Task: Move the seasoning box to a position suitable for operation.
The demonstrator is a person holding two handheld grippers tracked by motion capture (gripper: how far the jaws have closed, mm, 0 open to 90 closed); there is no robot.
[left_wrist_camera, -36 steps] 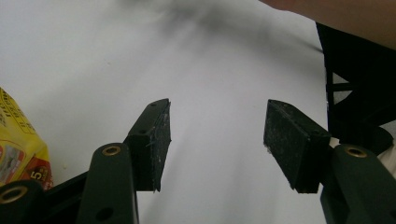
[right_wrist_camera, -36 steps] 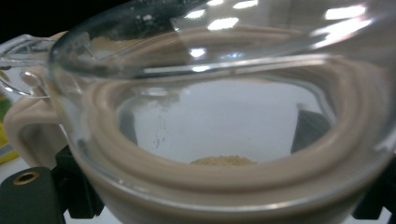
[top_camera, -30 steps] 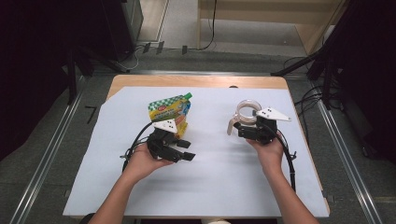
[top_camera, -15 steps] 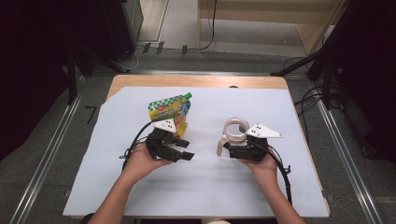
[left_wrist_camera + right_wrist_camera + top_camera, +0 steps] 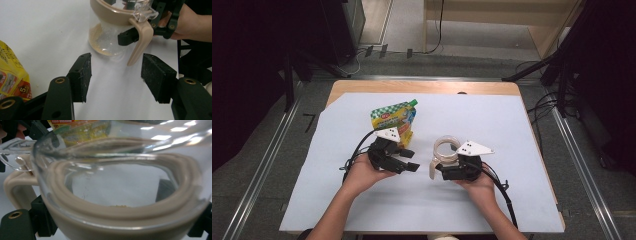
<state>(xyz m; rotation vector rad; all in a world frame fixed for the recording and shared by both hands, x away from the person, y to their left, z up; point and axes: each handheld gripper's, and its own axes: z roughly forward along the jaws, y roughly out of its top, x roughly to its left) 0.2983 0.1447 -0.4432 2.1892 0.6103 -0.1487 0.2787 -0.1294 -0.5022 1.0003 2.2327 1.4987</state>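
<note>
I have one clear jar (image 5: 447, 149) with a tan rim band and a tan handle, standing upright on the white sheet (image 5: 532, 125) that covers the counter (image 5: 422, 87), a little to the 3 o'clock side of centre in the high view. My right gripper (image 5: 447, 167) has its fingers clamped on the jar's wall just under the rim, one finger at each side, which I judge is the steadiest hold for sliding a round, slick jar without tipping it. A thin layer of tan powder (image 5: 100, 47) lies in the bottom, so keeping it level matters.

At 9 o'clock from the jar sits my left gripper (image 5: 116, 75), its fingers apart with nothing between them, pointed toward the jar's handle (image 5: 140, 41) and near it but not touching. I read that as waiting to take the handle or brace the jar.

Just beyond the left gripper, toward 12 o'clock, lies one yellow pouch (image 5: 394, 120) with a green checked top and a green cap, probably the refill for the jar and kept close for that reason.

One jar, one pouch, two grippers, one sheet.
</note>
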